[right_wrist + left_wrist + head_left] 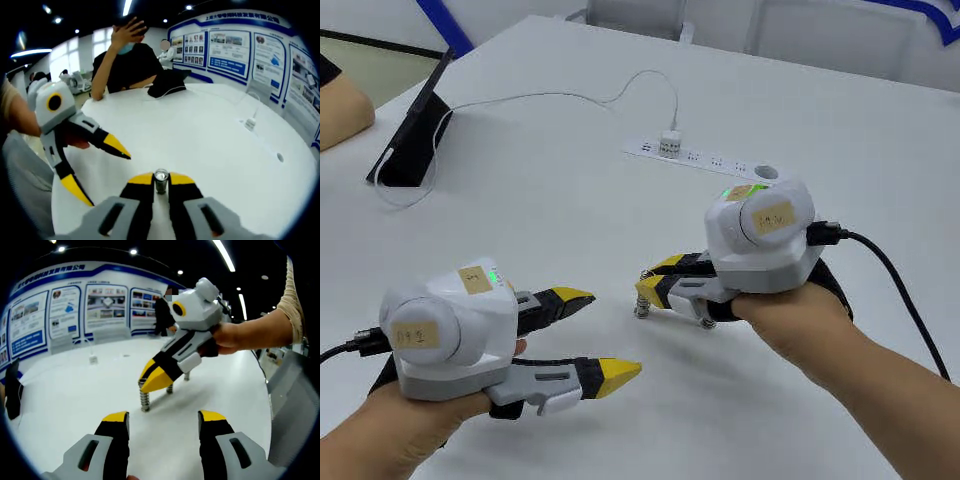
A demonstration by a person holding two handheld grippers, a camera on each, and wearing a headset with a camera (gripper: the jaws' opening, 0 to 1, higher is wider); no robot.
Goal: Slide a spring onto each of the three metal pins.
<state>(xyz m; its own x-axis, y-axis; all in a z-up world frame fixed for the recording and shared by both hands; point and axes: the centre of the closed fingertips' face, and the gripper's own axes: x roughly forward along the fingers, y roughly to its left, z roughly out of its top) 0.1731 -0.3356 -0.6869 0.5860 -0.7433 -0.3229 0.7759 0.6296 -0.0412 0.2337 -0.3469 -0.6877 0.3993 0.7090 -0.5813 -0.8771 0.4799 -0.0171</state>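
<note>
On the table [570,200]: spring-seating step, right side at work.
Head view: right gripper [650,285] clamped on one upright spring [644,297] with its foot touching the table; left gripper [610,333] spread wide, holding nothing, near. Left gripper view: one spring, two short posts [170,388] behind it, likely pins, partly hidden; third pin not told apart. Right gripper view: looking down on the spring's top. Hold it plumb, press straight down, release only once seated.

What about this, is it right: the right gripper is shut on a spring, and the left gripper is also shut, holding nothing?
One point is wrong: the left gripper is open, jaws apart, as the left gripper view shows. It holds nothing, and the right gripper is shut on a spring.
</note>
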